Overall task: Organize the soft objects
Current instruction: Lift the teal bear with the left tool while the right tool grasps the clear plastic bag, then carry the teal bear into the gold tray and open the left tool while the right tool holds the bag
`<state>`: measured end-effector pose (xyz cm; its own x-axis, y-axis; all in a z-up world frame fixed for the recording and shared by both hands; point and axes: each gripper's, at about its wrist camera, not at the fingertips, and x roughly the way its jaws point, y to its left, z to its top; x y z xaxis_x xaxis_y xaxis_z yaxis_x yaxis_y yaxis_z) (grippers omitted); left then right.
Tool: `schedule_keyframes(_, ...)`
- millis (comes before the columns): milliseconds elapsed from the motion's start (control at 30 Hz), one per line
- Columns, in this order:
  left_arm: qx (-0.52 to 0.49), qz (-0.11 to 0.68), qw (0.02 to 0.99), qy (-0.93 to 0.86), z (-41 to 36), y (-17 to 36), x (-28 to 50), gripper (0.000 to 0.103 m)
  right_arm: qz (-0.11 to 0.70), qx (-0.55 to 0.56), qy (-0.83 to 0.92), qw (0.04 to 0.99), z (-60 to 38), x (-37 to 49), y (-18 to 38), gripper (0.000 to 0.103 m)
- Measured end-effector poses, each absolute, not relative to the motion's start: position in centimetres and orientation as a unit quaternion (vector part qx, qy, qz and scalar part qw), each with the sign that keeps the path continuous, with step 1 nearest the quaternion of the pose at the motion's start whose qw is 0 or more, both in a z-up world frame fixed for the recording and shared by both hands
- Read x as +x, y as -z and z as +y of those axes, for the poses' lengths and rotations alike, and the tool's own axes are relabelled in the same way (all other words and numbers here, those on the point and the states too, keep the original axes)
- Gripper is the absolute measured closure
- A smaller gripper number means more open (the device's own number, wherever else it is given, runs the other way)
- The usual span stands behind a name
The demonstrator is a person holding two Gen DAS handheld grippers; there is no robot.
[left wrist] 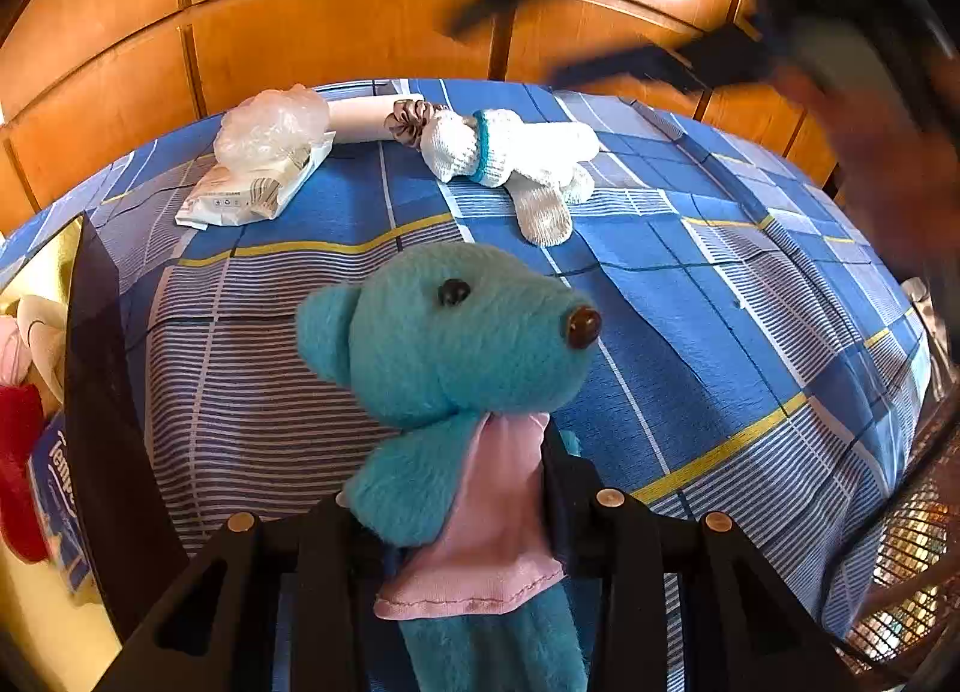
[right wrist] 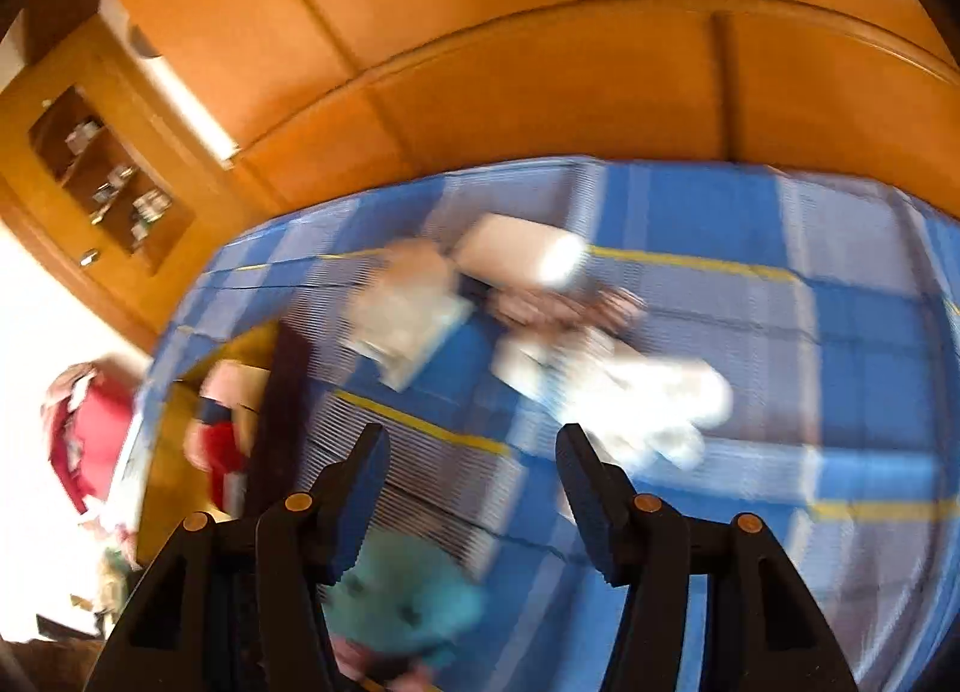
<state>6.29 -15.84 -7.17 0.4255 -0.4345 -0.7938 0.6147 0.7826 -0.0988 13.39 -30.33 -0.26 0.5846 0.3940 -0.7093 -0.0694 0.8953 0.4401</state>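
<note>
Plainly, left gripper (left wrist: pixel 462 518) pinched the teal bear (left wrist: pixel 456 344) by its pink scarf (left wrist: pixel 498 512), low centre of frame. Right gripper (right wrist: pixel 474 452) hung spread and empty; blurred. Risk: thin scarf could slip and drop the bear short of the bin (left wrist: pixel 114 422) at left.

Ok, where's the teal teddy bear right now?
In the left wrist view the teal teddy bear sits centre-bottom, clamped in the left gripper above the blue checked bedspread, nearer the camera than the white knitted gloves.
</note>
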Motion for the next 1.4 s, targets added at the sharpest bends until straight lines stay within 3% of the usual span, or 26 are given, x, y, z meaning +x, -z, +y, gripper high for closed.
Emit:
schedule_keyframes(67, 0.097, 0.432, 0.839, 0.316, -15.5, 7.2, 6.2, 0.066, 0.443, 0.189, -0.152, 0.863, -29.1, 15.9, -0.5, 0.044)
schedule_keyframes(200, 0.085, 0.428, 0.84, 0.323, -14.9, 7.1, 6.2, 0.066, 0.469, 0.189, -0.148, 0.85, -26.7, 20.9, -0.4, 0.034)
schedule_keyframes(467, 0.089, 0.413, 0.845, 0.329, -14.7, 7.1, 5.8, 0.066, 0.532, 0.16, -0.1, 0.825, -23.1, 27.9, 3.0, 0.033)
schedule_keyframes(500, 0.088, 0.413, 0.844, 0.33, -14.7, 7.1, 5.8, 0.066, 0.542, 0.15, -0.101, 0.821, -22.7, 28.2, 3.5, 0.034)
schedule_keyframes(533, 0.087, 0.413, 0.844, 0.331, -14.7, 7.2, 5.8, 0.066, 0.55, 0.137, -0.101, 0.818, -22.1, 28.3, 4.1, 0.048)
schedule_keyframes(567, 0.086, 0.414, 0.843, 0.332, -14.6, 7.2, 5.8, 0.066, 0.551, 0.126, -0.106, 0.818, -21.7, 28.2, 4.2, 0.049)
schedule_keyframes(633, 0.086, 0.413, 0.843, 0.332, -14.7, 7.2, 5.8, 0.066, 0.534, 0.102, -0.108, 0.832, -21.2, 27.3, 3.5, 0.064)
schedule_keyframes(700, 0.084, 0.414, 0.843, 0.332, -14.7, 7.2, 5.8, 0.066, 0.515, 0.092, -0.102, 0.846, -21.5, 25.9, 2.2, 0.066)
schedule_keyframes(1000, 0.079, 0.42, 0.844, 0.324, -14.9, 7.2, 5.9, 0.066, 0.48, 0.08, -0.098, 0.868, -26.8, 16.4, -1.1, 0.066)
schedule_keyframes(1400, 0.086, 0.43, 0.844, 0.31, -15.4, 5.9, 5.6, 0.072, 0.512, 0.061, -0.054, 0.855, -29.5, 6.6, 6.3, 0.066)
